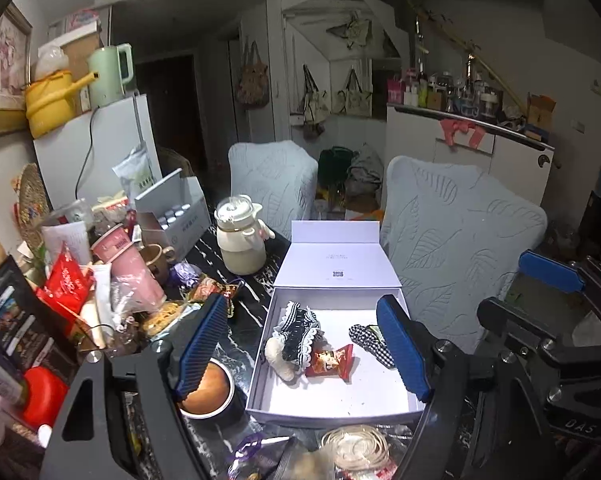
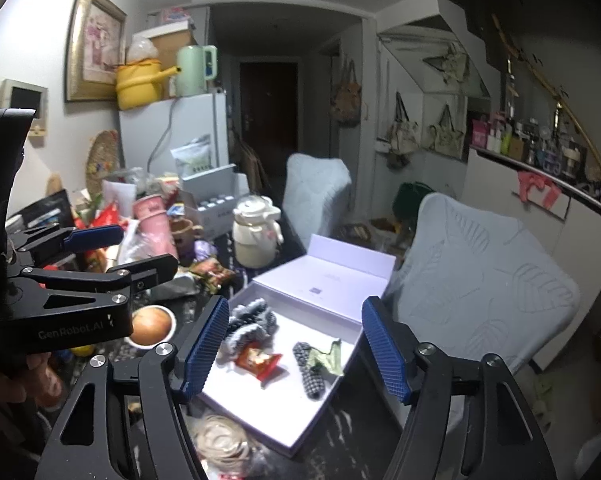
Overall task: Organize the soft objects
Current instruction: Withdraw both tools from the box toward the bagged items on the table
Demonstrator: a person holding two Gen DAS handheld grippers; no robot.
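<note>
Nearest, both claws hover empty with their blue pads spread wide: the left claw (image 1: 300, 348) over the near left corner of the white box (image 1: 332, 408), the right claw (image 2: 296, 348) over its near right side. Inside the box lie the soft things: a black-and-white frilly scrunchie (image 1: 296, 330) towards the far left corner, a checked hair tie (image 1: 370, 344) by the right wall, and a red snack packet (image 1: 330, 362) between them. A bundle of rubber bands (image 1: 356, 446) sits on the desk at the box's near edge. Beyond, a cream jug (image 1: 240, 236) stands by the raised lid. Likely risk: with the claws so close together, they may collide, or a pad may snag the box wall and drag it. Only the right view shows a green wrapper (image 2: 328, 356) beside the hair tie; the left claw's right pad hides it there.
</note>
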